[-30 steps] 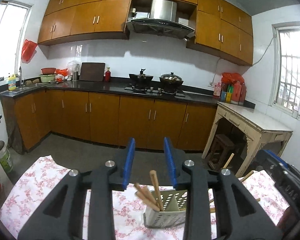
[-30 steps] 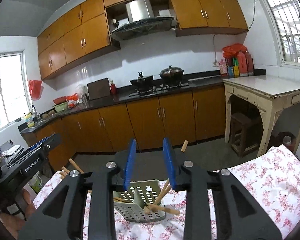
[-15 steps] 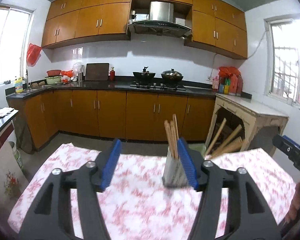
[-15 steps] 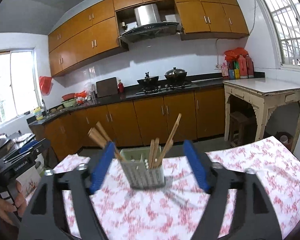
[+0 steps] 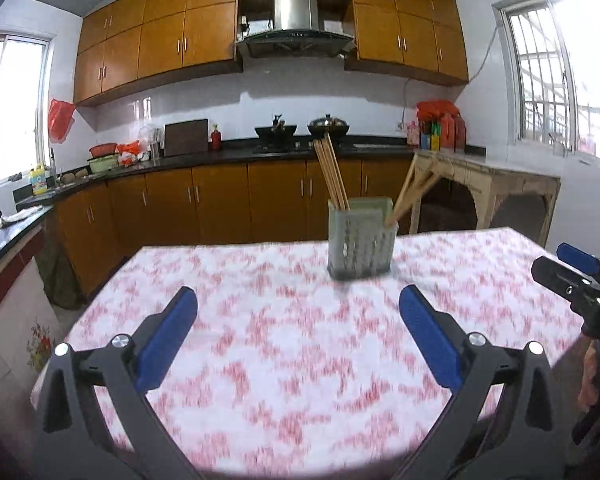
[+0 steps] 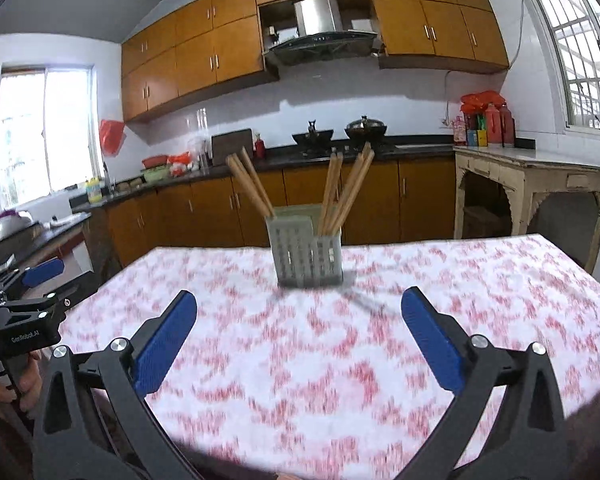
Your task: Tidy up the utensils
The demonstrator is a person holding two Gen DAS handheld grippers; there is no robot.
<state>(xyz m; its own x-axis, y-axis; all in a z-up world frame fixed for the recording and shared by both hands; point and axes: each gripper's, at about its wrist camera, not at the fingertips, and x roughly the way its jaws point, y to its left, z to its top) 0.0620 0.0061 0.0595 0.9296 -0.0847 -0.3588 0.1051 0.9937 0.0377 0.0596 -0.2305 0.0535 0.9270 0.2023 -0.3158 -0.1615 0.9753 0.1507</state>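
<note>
My left tongs [image 5: 298, 306] stand spread wide with nothing between them, their jaws having just been opening. My right tongs [image 6: 299, 310] are the same: wide, empty, just opened. Both hang over the worktop [image 5: 284, 344] with its red-flowered cloth. The holder [image 5: 360, 238] stands upright on the cloth, ahead of both tongs and clear of them, a little right of the left pair's middle. Chopsticks [image 6: 336, 194] lean out of it in bunches, some tilted left, some right.
</note>
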